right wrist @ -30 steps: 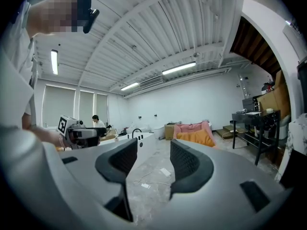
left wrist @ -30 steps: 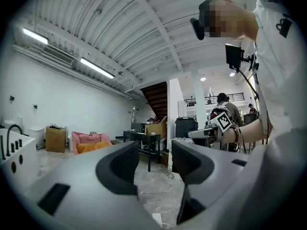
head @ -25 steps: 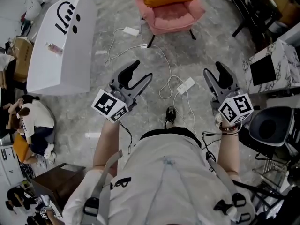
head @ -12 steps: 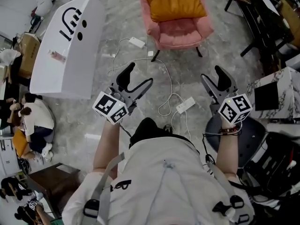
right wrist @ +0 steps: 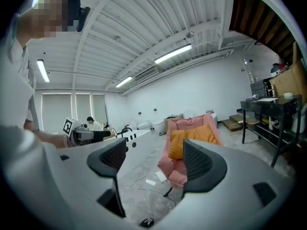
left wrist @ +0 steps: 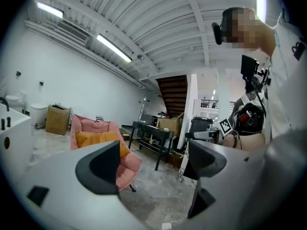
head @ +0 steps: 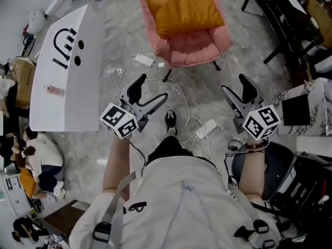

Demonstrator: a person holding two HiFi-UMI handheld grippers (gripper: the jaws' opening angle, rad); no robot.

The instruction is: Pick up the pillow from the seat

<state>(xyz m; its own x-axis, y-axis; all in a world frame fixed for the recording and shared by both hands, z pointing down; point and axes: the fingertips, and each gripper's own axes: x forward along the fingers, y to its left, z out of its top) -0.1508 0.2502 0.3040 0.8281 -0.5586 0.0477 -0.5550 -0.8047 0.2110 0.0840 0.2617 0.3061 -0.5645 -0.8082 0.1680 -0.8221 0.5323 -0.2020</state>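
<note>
An orange pillow (head: 184, 12) lies on the seat of a pink armchair (head: 194, 45) at the top of the head view, some way ahead of both grippers. My left gripper (head: 153, 86) is held level over the floor, short of the chair's left front leg. My right gripper (head: 234, 83) is level with it, off the chair's right side. Both have just been opening, and nothing is between their jaws. In the left gripper view the pillow (left wrist: 96, 139) shows behind the left jaw. In the right gripper view the pillow (right wrist: 184, 140) shows between the jaws, far off.
A white block with a smiley face (head: 65, 71) stands at the left. Power strips (head: 207, 127) and white cables trail over the floor between me and the chair. A black table (head: 282, 14) and a marble-patterned box (head: 311, 95) are at the right; a black office chair (head: 290, 175) is beside me.
The armchair and pillow have come nearer and lower in the head view as I stepped forward. Both grippers' jaws stand wider apart than before.
</note>
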